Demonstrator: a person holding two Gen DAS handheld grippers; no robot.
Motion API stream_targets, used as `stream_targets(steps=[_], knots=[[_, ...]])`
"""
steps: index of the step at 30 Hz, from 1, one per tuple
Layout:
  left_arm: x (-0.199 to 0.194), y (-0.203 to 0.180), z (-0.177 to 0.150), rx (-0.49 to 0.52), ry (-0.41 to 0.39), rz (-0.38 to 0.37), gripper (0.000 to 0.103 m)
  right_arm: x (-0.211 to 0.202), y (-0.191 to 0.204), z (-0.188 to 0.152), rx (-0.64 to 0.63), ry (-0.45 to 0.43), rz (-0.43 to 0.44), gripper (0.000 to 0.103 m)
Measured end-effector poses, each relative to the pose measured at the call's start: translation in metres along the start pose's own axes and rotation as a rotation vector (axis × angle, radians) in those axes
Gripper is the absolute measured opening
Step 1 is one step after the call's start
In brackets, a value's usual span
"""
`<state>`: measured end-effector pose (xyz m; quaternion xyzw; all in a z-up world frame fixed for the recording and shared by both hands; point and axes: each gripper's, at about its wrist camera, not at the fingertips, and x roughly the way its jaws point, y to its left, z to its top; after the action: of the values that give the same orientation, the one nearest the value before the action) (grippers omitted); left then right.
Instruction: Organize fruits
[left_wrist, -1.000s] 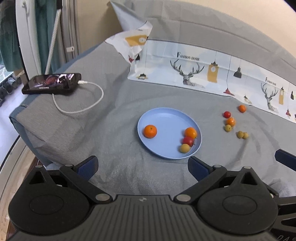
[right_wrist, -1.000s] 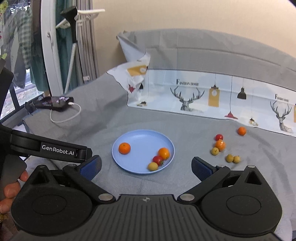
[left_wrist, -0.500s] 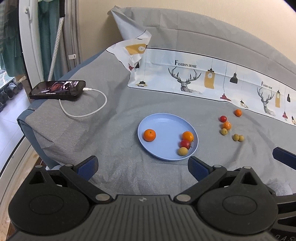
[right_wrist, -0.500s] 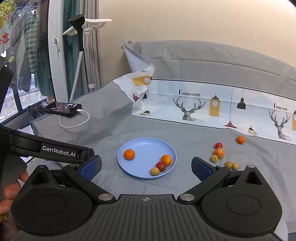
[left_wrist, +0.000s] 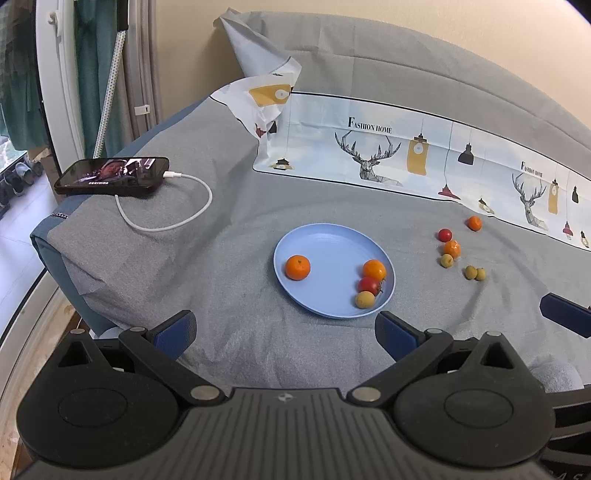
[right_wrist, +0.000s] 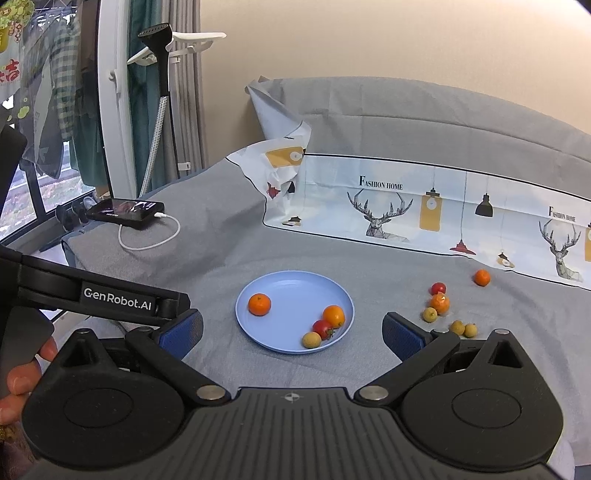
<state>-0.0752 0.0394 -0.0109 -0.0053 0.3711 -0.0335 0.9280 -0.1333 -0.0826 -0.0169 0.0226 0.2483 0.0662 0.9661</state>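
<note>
A light blue plate lies on the grey cloth. It holds a tangerine at its left, and an orange fruit, a red tomato and a small yellow fruit at its right. Several loose fruits lie on the cloth to the right of the plate. My left gripper hovers open in front of the plate, holding nothing. My right gripper is open too, held back near the plate's front edge.
A black phone with a white charging cable rests at the left edge of the cloth. A patterned deer sheet runs along the back. A garment steamer pole stands by the window. A hand shows at lower left.
Both grippers have pulled back and risen, so the plate and fruits sit lower and smaller in view. The fruits have not moved.
</note>
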Motion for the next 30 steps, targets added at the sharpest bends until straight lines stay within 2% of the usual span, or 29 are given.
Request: stream_targets(steps=[18,30], knots=[[0.022,-0.003,0.002,0.017,0.061,0.001,0.103,0.014,-0.006,-0.002,0.031,0.038,0.002,0.102],[0.040,-0.017,0.008,0.048,0.092,0.008,0.103,0.029,-0.024,-0.009,0.090,0.067,0.000,0.102]])
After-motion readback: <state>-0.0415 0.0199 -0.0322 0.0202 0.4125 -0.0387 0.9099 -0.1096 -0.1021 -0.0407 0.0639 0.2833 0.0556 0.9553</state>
